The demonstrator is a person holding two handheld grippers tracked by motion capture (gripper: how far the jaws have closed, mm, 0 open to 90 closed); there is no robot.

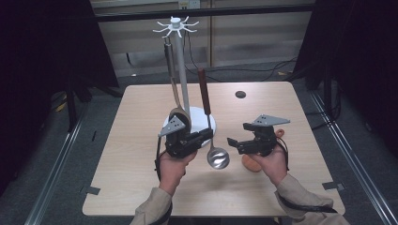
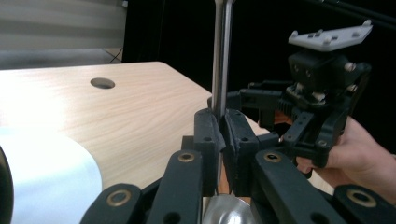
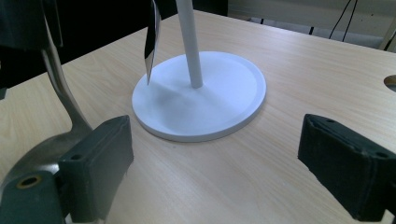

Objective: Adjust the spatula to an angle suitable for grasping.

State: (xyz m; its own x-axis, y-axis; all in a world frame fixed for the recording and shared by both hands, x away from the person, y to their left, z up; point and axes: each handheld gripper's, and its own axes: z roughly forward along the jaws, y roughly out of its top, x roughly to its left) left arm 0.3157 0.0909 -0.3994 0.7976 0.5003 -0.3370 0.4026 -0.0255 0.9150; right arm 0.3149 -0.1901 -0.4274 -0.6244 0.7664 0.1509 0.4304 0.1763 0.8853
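Over the pale wooden table (image 1: 141,154), just in front of the white utensil stand (image 1: 182,70), my left claw (image 1: 205,135) is clamped tight on the thin metal stem of a ladle (image 1: 212,136). In the left gripper view my two black pads (image 2: 208,140) press the stem from either side with no gap showing, and the ladle stands nearly upright: its dark brown handle rises past the stand's pole, and its shiny bowl hangs below my jaws, close above the tabletop. My left hand (image 1: 172,166) holds that claw beside the stand's round white base (image 3: 205,100).

My right claw (image 1: 237,136) sits a little way to the right of the ladle, jaws spread wide and holding nothing. In the right gripper view its two pads (image 3: 105,163) stand far apart, with bare table and the stand's base between them, and the ladle's bowl curves in just beside the left pad. I cannot tell whether that pad touches the bowl. My right hand (image 1: 272,161) rests low over the table, partly covering an orange utensil (image 1: 251,163) lying flat beneath it.

A wooden spoon (image 1: 174,89) hangs from the stand's hooked top, its bowl near the base. A small round hole (image 1: 240,94) sits in the table farther back.
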